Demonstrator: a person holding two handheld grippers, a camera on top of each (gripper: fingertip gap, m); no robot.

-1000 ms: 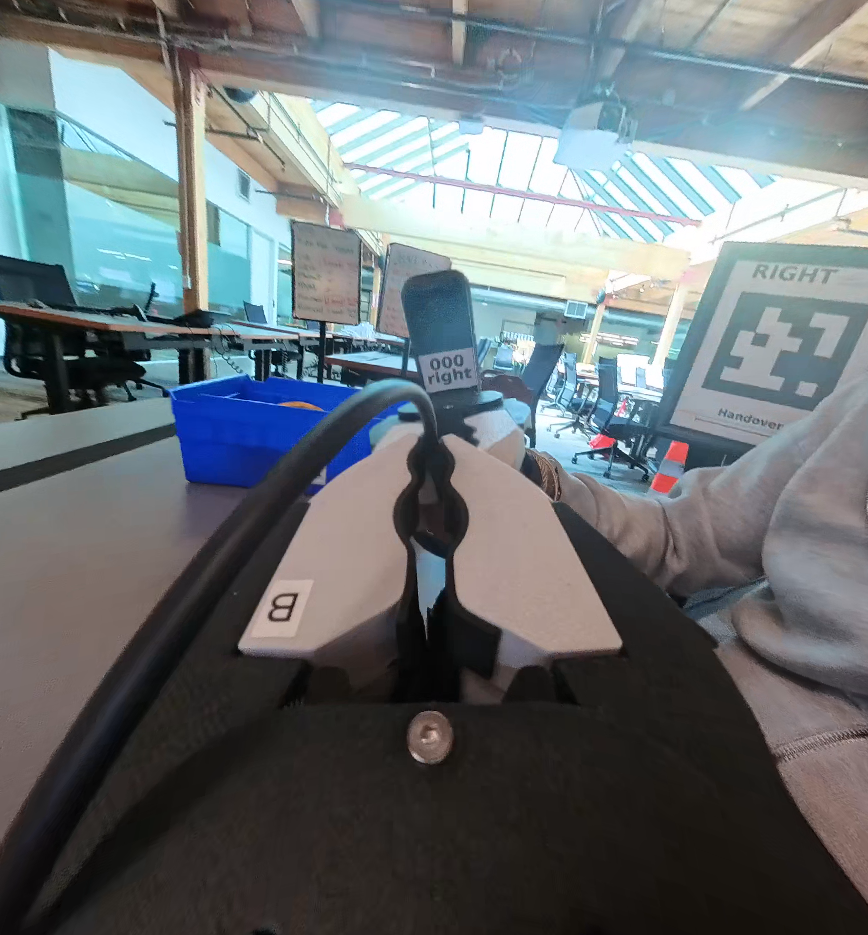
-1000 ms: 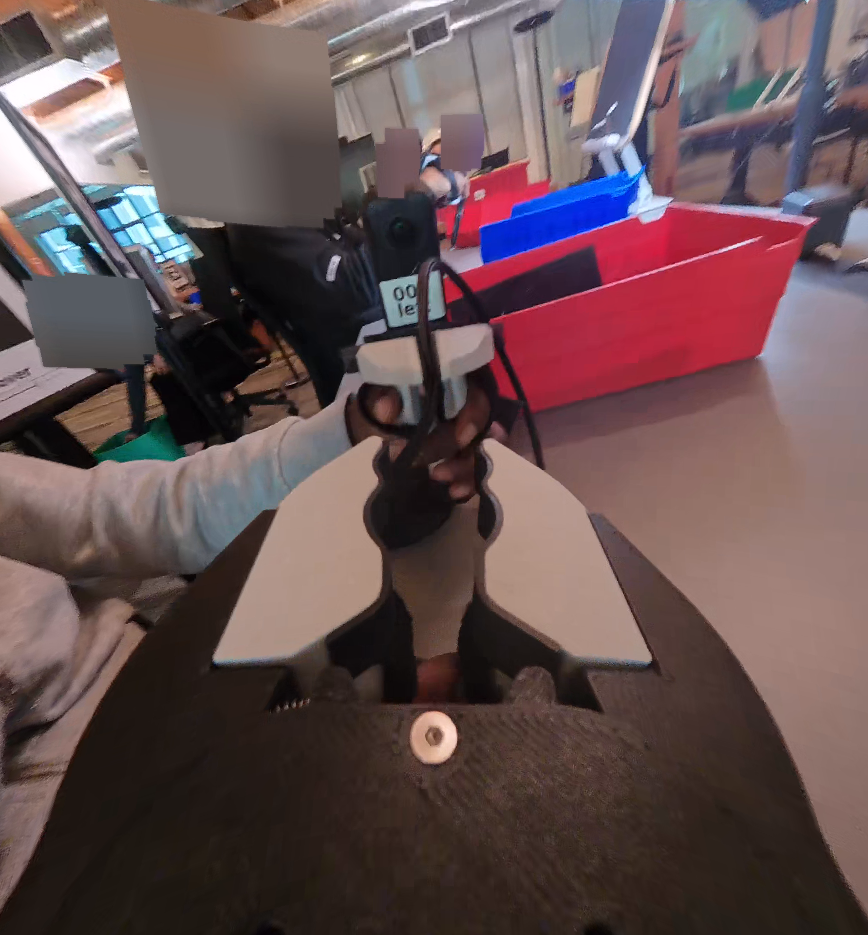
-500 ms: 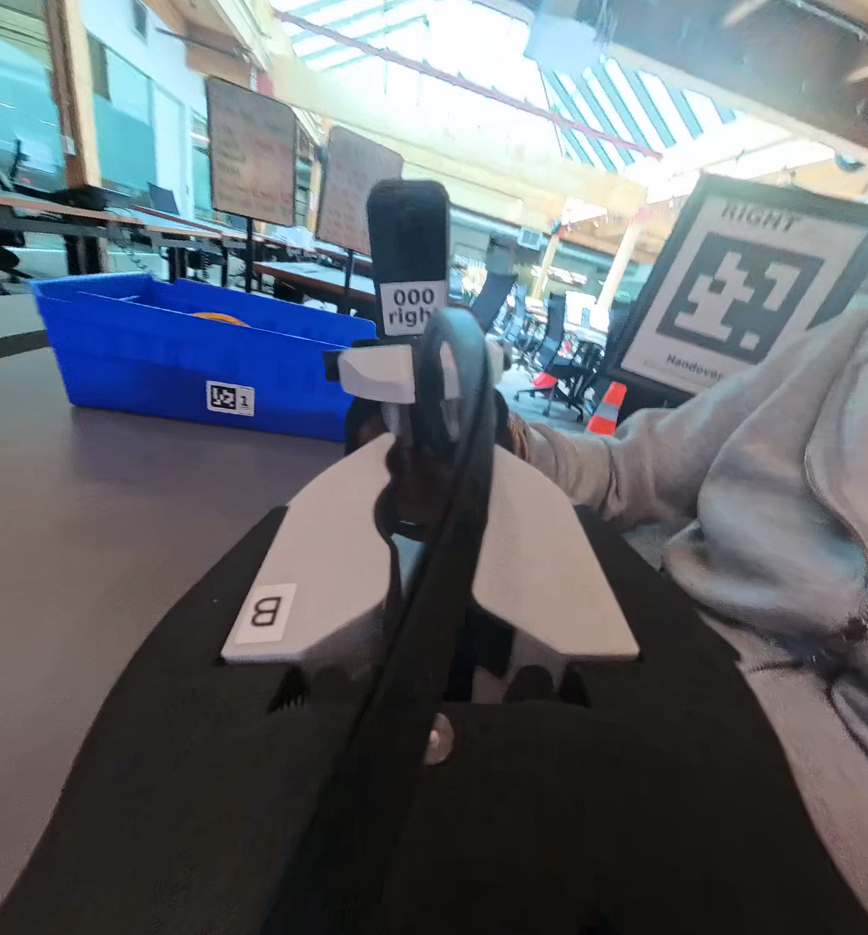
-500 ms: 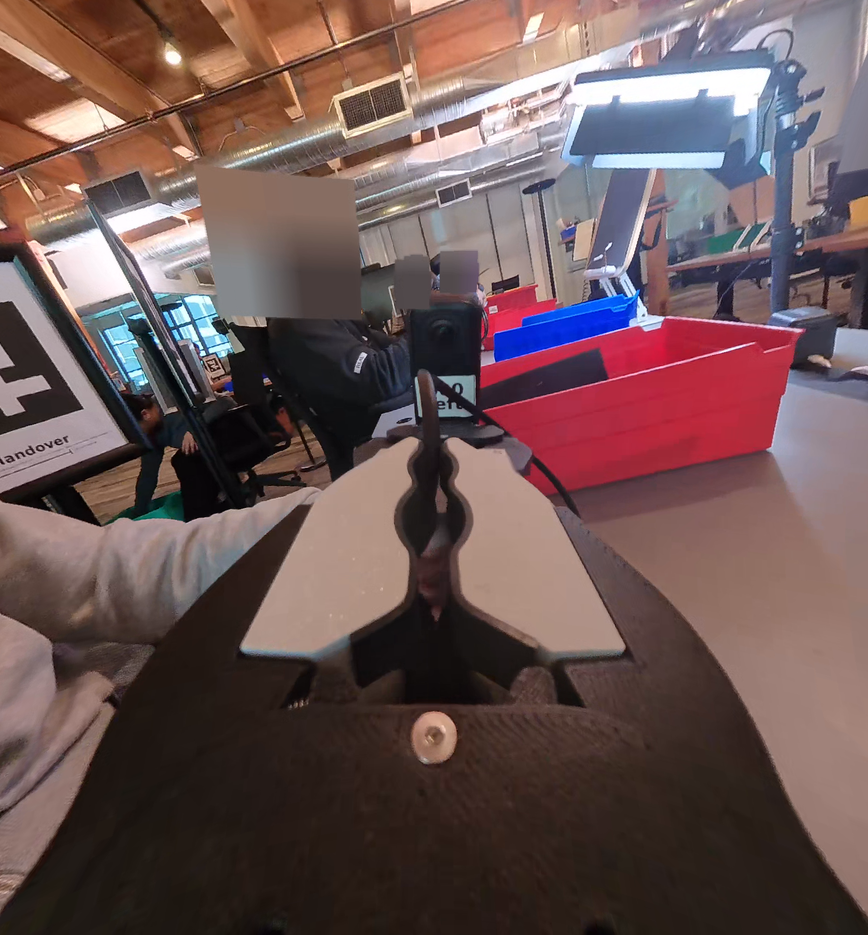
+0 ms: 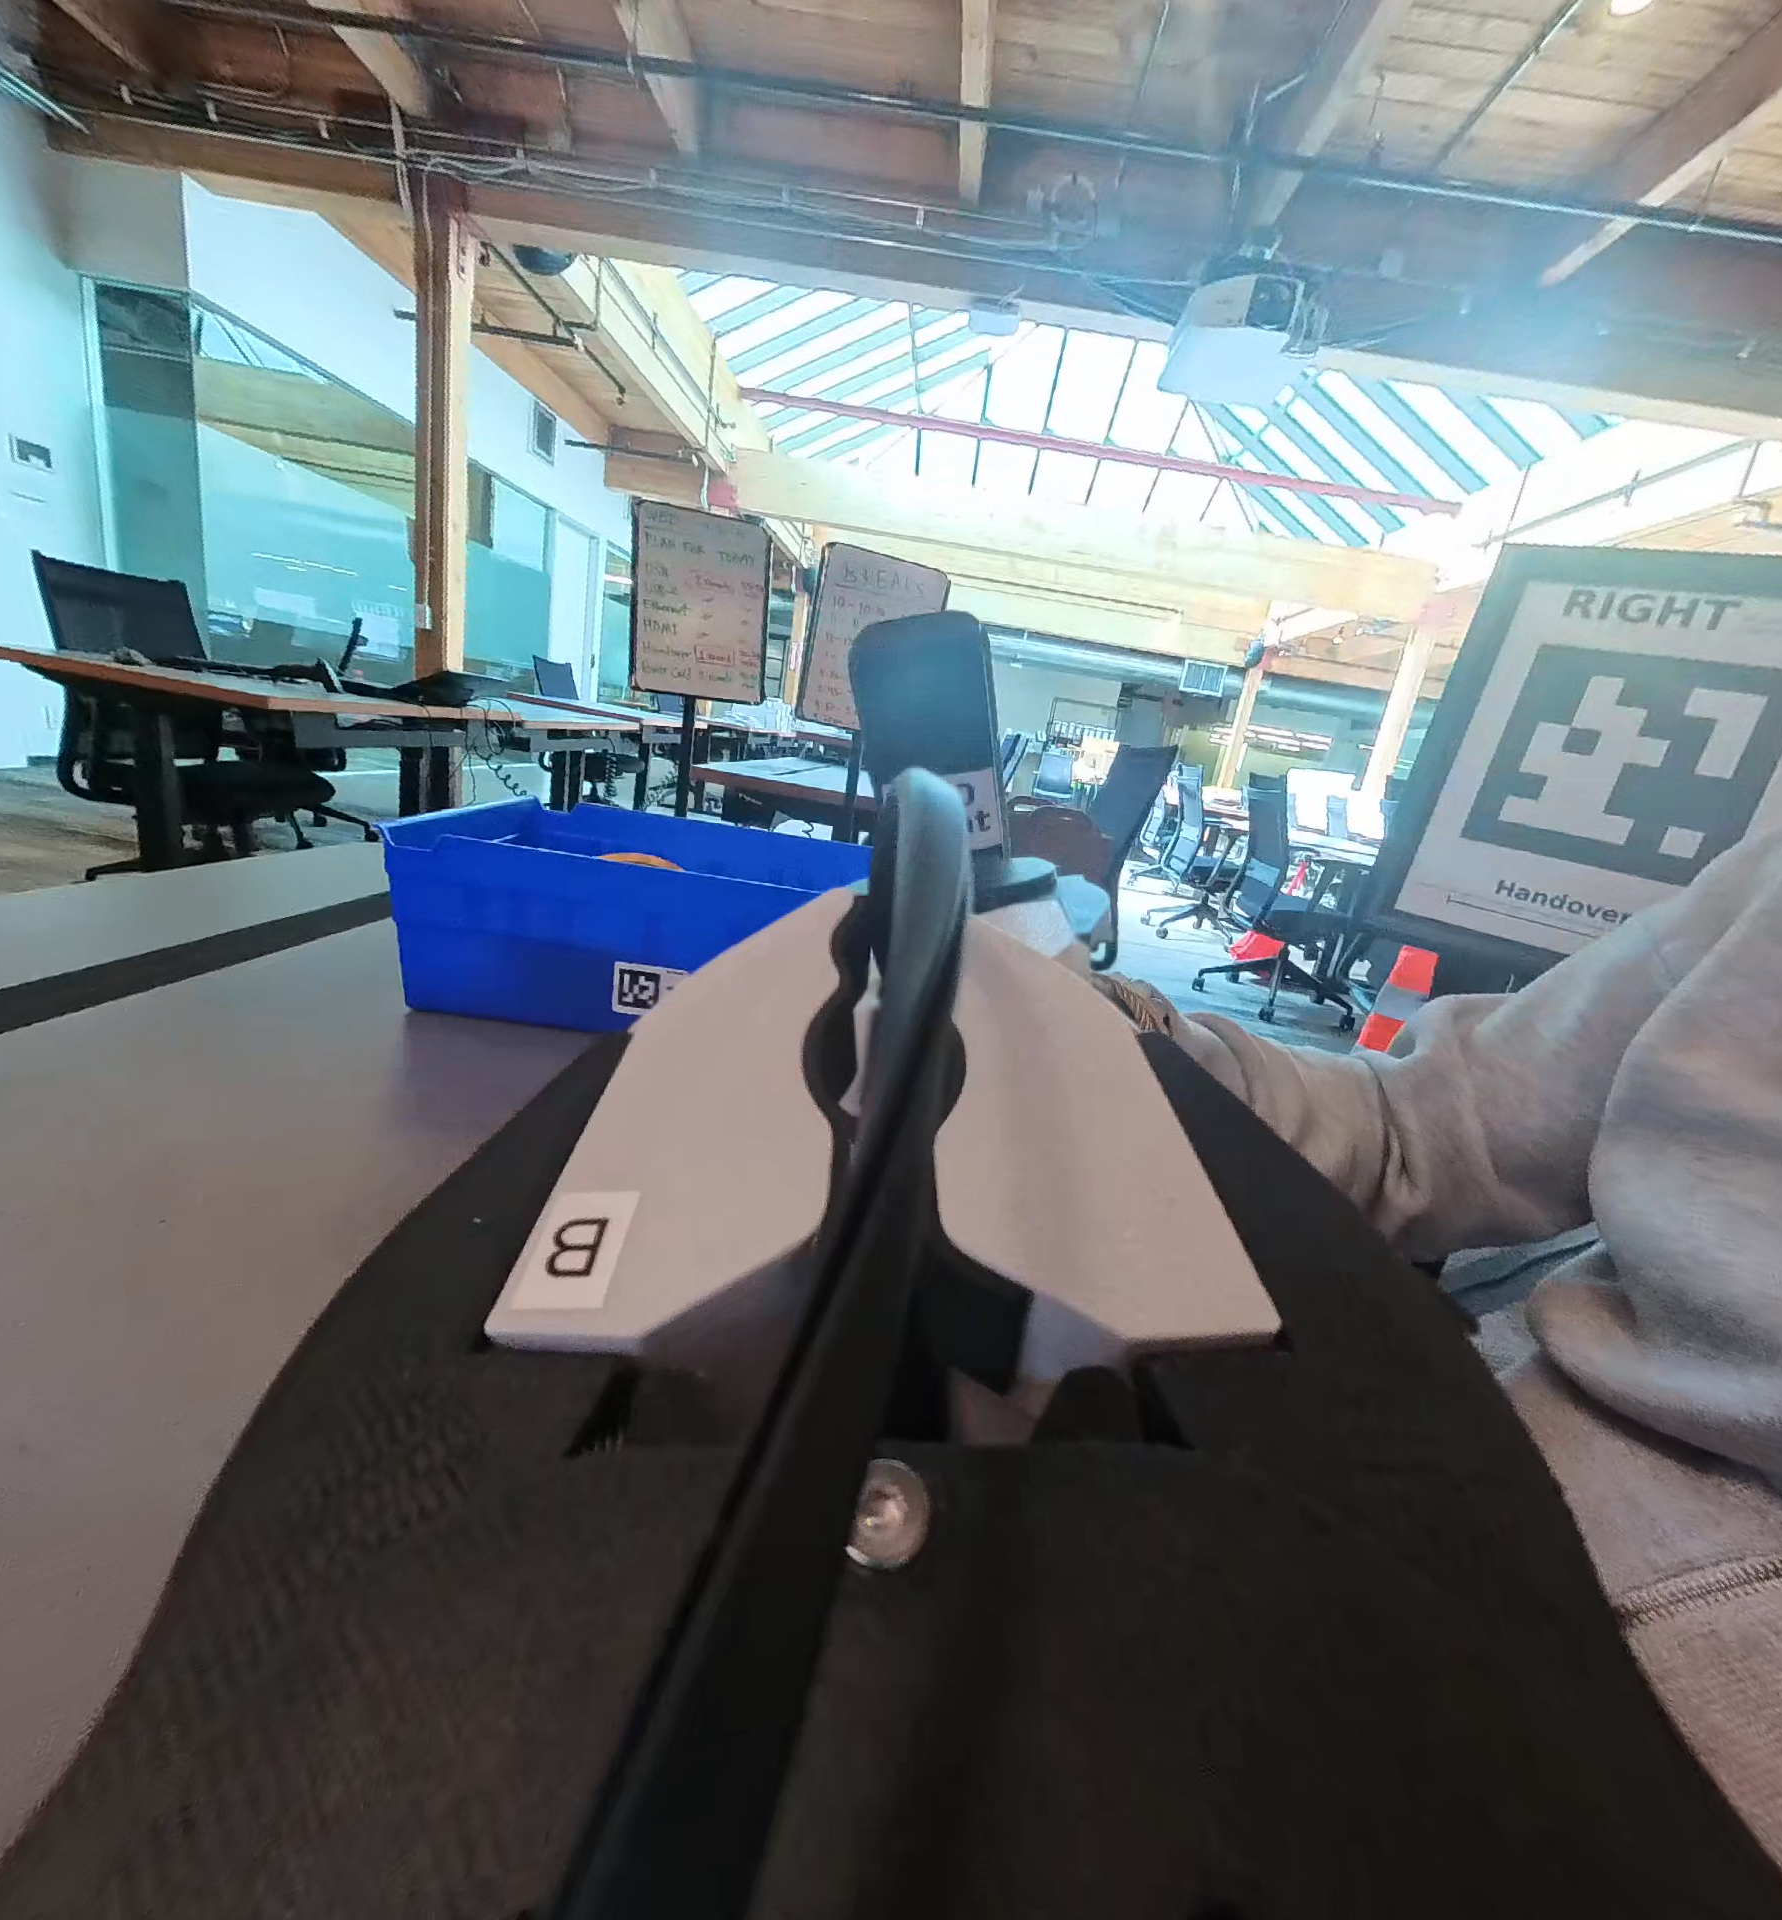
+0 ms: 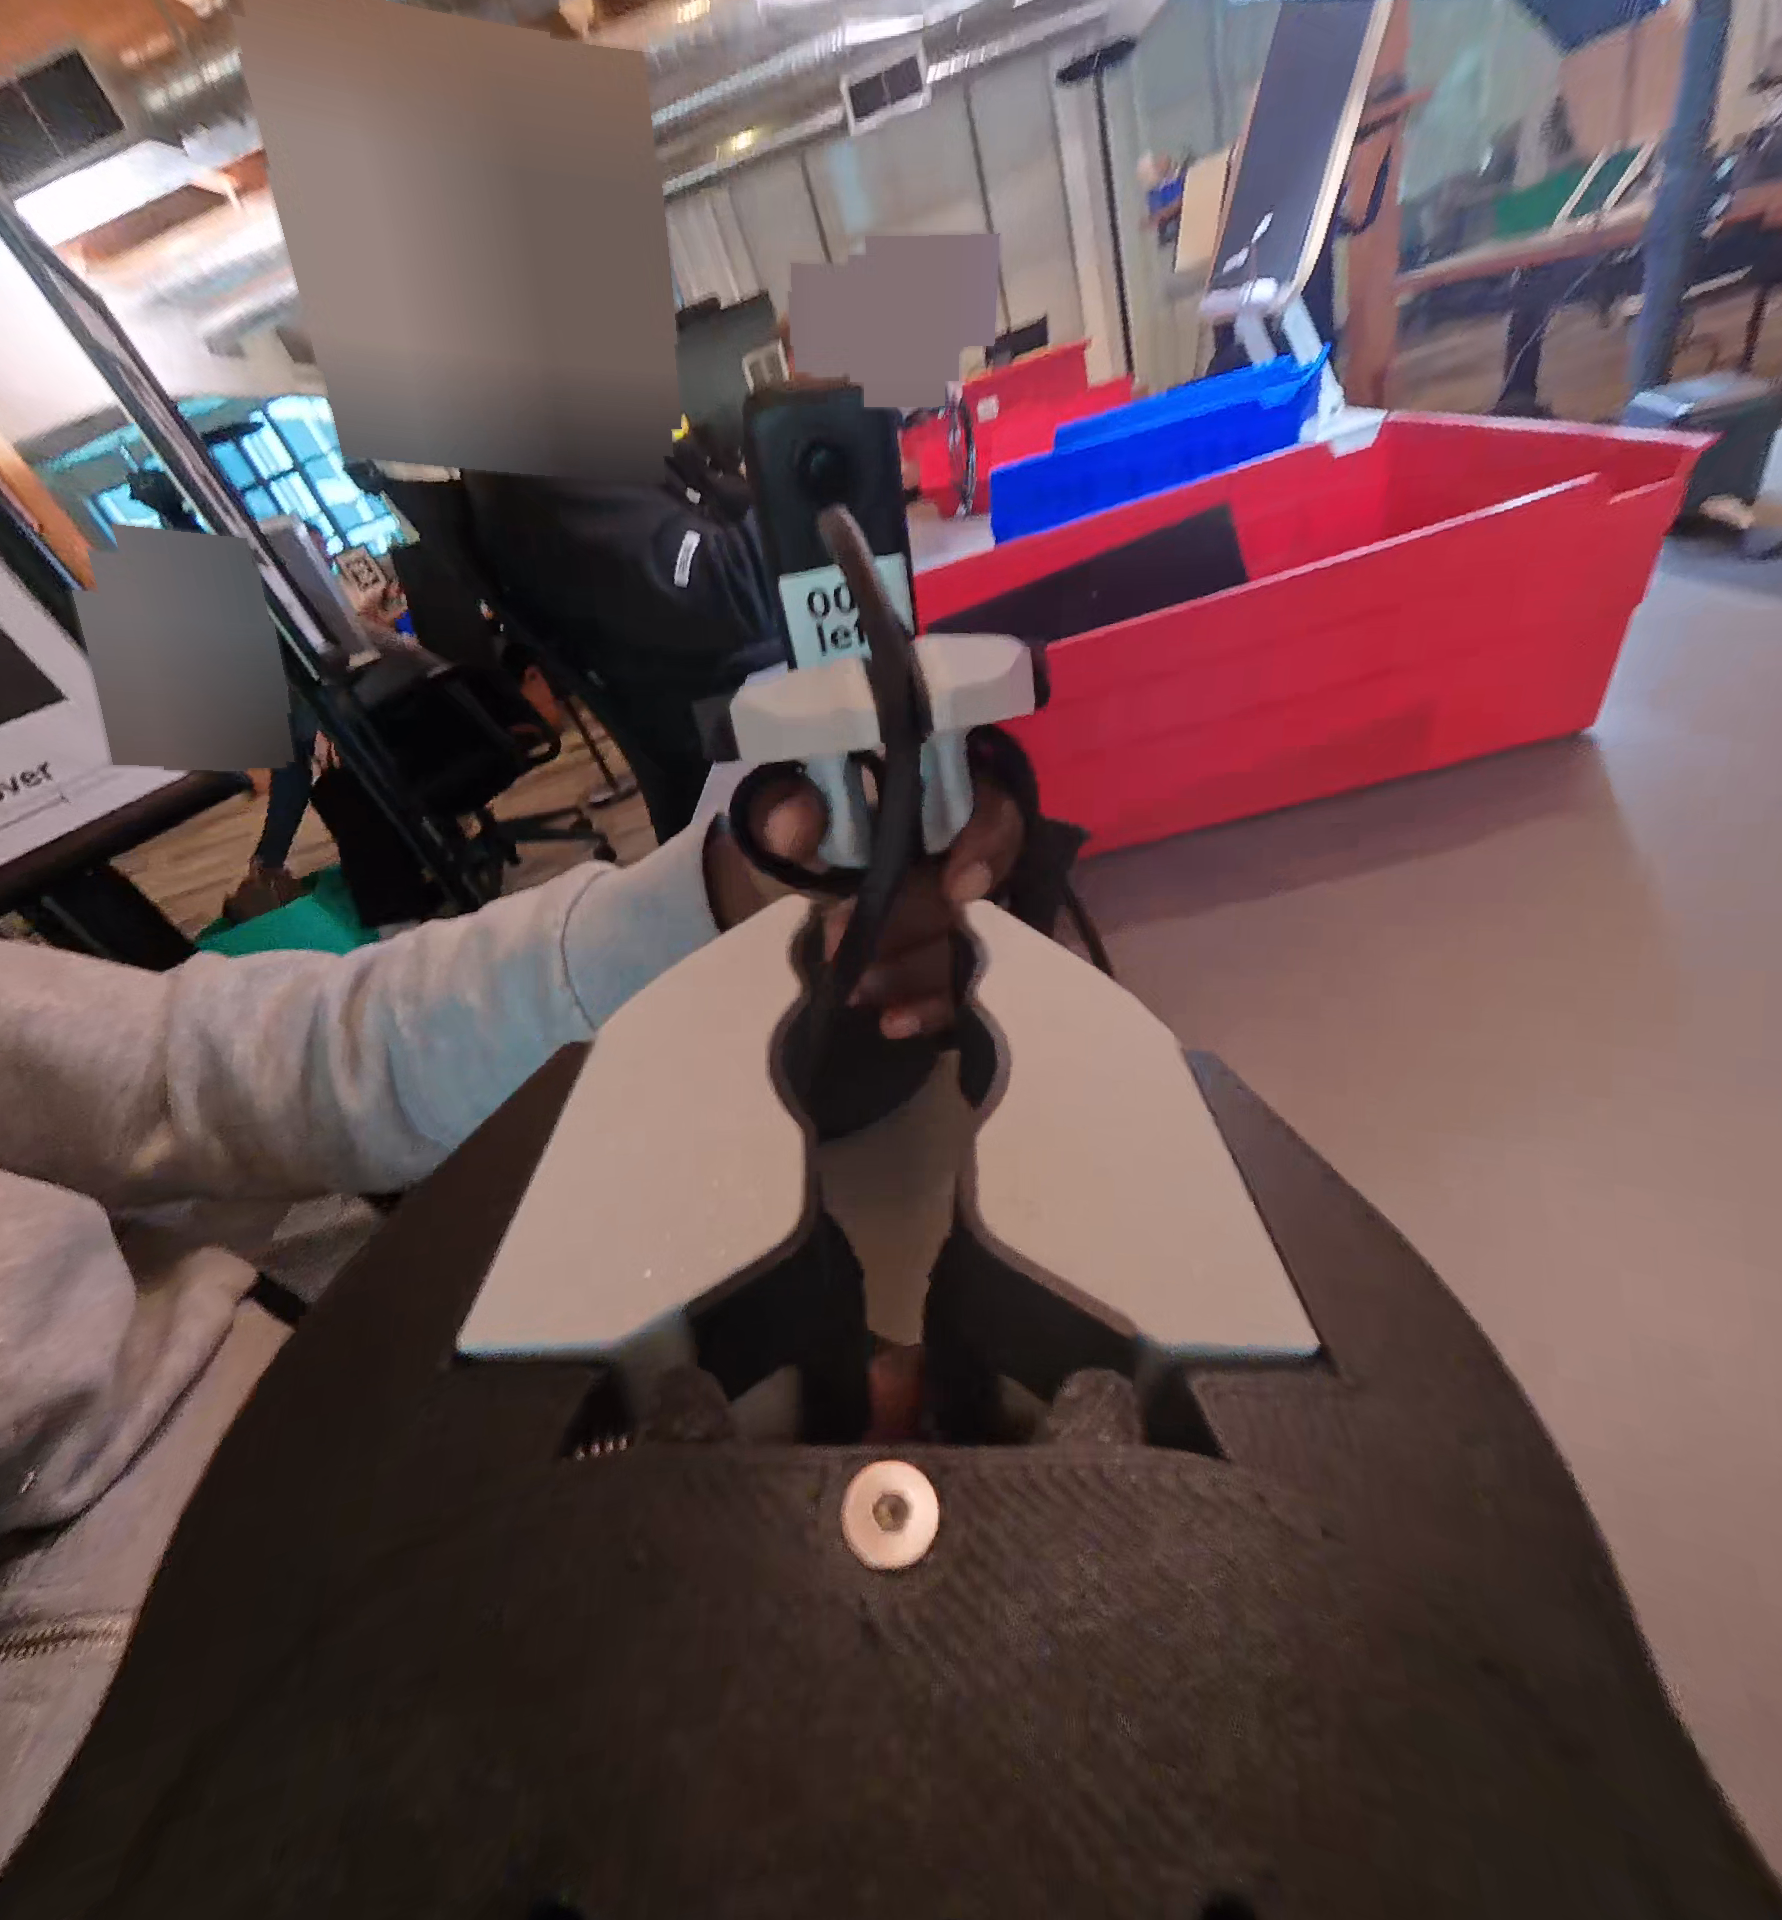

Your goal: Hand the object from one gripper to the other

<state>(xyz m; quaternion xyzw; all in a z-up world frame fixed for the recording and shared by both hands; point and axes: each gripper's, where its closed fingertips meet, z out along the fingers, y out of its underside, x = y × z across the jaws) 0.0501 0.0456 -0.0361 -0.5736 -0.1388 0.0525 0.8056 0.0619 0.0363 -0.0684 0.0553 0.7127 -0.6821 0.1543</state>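
While left fingers [image 5: 721, 1143] clamp the black cable [image 5: 866, 1195], right fingers [image 6: 679, 1174] stand apart around it.

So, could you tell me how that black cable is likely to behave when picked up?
The cable likely flexes rather than stays stiff: it arcs above the left gripper. It is probably light, since a narrow pinch holds it. Its smooth, round jacket may slip or twist in a grip.

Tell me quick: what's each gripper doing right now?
Left gripper: closed on the thin black cable.
Right gripper: open, gripping nothing.
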